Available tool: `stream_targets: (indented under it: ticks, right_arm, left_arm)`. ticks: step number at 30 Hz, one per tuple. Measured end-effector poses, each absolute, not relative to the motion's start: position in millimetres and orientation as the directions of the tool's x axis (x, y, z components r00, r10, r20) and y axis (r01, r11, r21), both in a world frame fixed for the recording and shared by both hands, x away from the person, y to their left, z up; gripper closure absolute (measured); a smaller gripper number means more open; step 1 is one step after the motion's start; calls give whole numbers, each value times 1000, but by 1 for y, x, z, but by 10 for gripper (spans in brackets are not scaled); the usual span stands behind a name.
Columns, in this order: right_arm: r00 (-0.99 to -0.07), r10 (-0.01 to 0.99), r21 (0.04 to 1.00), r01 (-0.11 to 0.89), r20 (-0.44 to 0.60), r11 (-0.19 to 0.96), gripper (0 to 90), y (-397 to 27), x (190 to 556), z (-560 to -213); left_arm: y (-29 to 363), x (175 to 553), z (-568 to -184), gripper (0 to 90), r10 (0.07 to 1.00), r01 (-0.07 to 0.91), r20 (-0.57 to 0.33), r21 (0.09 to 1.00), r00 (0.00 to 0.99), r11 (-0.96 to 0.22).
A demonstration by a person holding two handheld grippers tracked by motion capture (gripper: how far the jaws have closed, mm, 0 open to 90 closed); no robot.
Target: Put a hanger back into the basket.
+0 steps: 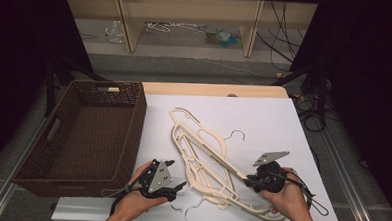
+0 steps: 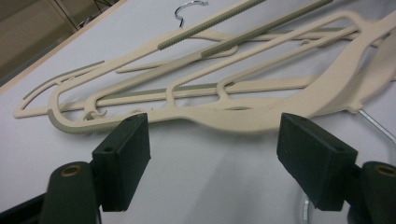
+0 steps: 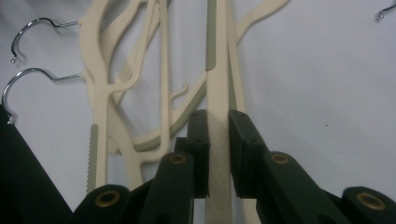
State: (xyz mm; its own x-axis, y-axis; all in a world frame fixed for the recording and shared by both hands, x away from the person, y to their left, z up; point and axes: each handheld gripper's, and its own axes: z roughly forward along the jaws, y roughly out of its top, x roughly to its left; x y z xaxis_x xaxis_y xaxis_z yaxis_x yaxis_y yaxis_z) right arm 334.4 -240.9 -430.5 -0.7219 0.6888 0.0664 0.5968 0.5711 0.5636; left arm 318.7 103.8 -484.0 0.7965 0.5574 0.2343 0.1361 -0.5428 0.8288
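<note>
Cream plastic hangers [image 1: 202,156] piled on surface [image 1: 263,123]; wicker basket [image 1: 83,135] empty. Right tool [image 3: 218,135] clamps one hanger bar; left tool [image 2: 215,144] wide open, holding nothing, near pile. None basketed yet.

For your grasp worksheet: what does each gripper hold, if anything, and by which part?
The right gripper is shut on a hanger, pinching one straight bar. The left gripper is open and holds nothing; its jaws stand short of the hanger pile.
</note>
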Motion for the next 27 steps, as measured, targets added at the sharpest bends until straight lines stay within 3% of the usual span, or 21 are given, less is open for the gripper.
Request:
stream_targets:
  ticks: [10, 14, 27]
  right_arm:
    - [-713, 692, 580, 612, 111, 538, 807, -247, 340, -417]
    - [-711, 687, 581, 626, 150, 521, 810, -252, 346, -411]
    - [-713, 681, 591, 624, 164, 511, 811, -255, 352, -406]
  left_arm:
    - [98, 325, -491, 277, 504, 80, 301, 793, 810, -604]
    - [93, 329, -493, 284, 461, 37, 368, 748, 808, -663]
    - [79, 335, -495, 296, 373, -43, 470, 666, 800, -745]
